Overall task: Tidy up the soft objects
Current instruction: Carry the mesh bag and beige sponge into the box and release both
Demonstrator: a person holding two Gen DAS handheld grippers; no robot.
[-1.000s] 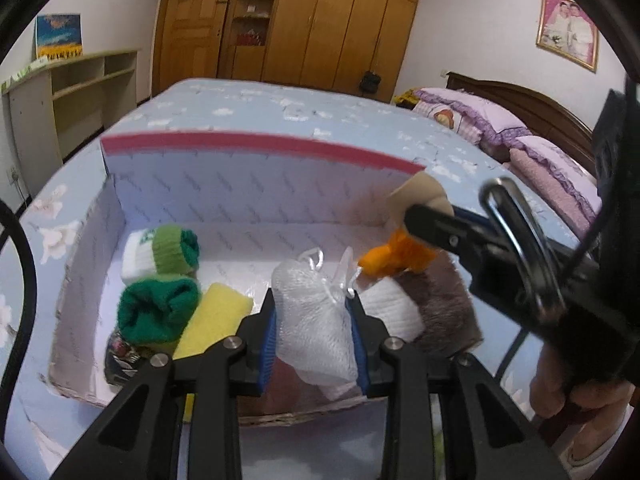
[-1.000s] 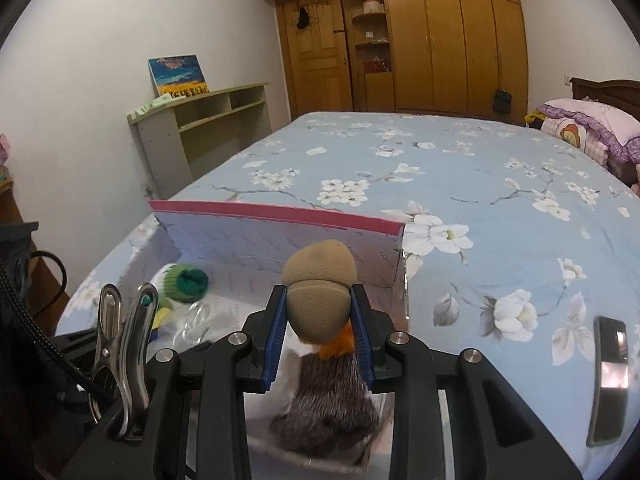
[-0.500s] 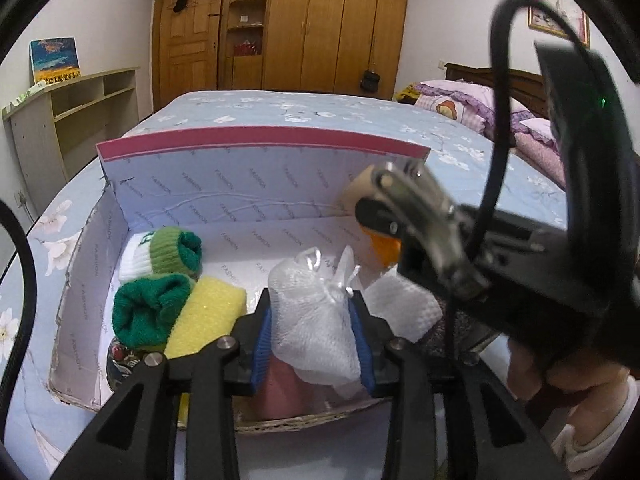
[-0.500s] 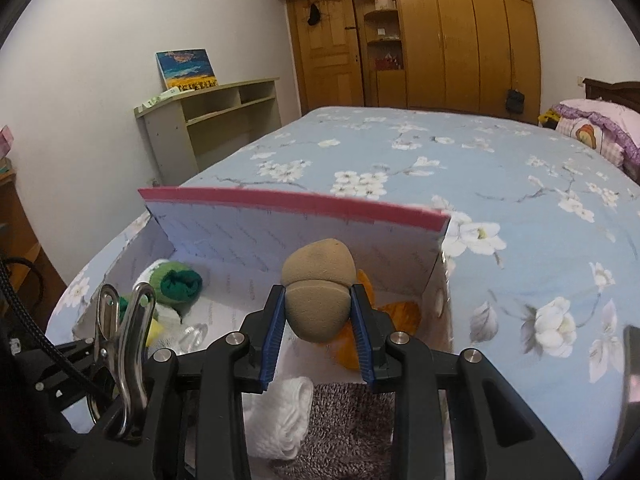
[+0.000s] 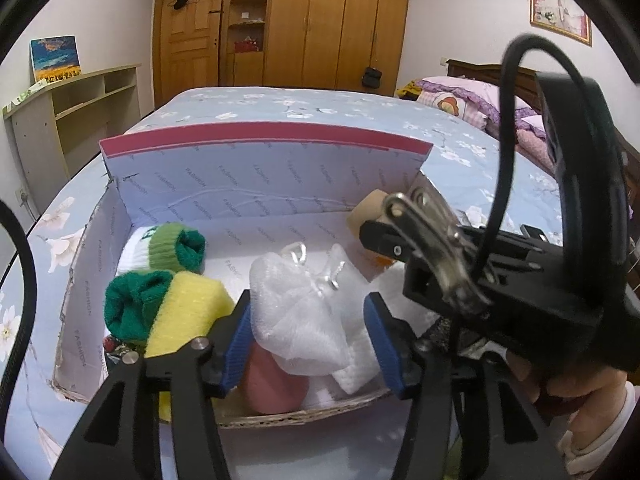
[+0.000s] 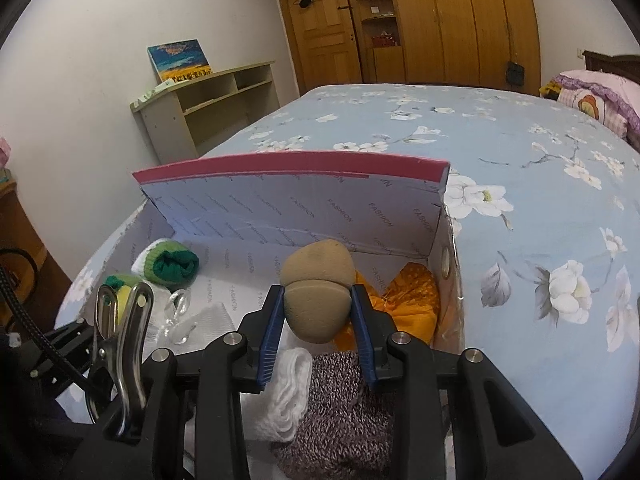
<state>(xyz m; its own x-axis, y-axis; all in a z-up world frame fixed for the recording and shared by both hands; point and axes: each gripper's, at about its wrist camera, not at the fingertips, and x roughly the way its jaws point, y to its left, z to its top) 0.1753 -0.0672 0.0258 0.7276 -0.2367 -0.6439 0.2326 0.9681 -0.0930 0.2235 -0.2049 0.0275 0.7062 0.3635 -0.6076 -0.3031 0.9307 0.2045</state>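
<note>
An open cardboard box (image 5: pixel 264 140) with a pink rim lies on the bed. My left gripper (image 5: pixel 308 308) hovers over its near side, its jaws opening with a white mesh pouch (image 5: pixel 304 316) loose between them. The right pad stands clear of the pouch. Rolled green socks (image 5: pixel 172 248), a yellow sponge (image 5: pixel 188 312) and a pink lump (image 5: pixel 276 388) lie to the left and below. My right gripper (image 6: pixel 317 296) is shut on a tan egg-shaped sponge (image 6: pixel 316 292), low over the box's (image 6: pixel 288 160) right end. Under it lie an orange cloth (image 6: pixel 412 296), a grey knit (image 6: pixel 340 408) and a white roll (image 6: pixel 288 396).
The blue flowered bedsheet (image 6: pixel 520 184) spreads right of and beyond the box. A low shelf (image 6: pixel 208 108) stands at the left wall, wardrobes behind. A hand (image 5: pixel 580 392) holds the right gripper close beside the left one, its metal clamp (image 5: pixel 436 240) overlapping the box.
My left jaws have spread away from the white mesh pouch they were squeezing. My right gripper has come down into the right end of the box with the tan sponge.
</note>
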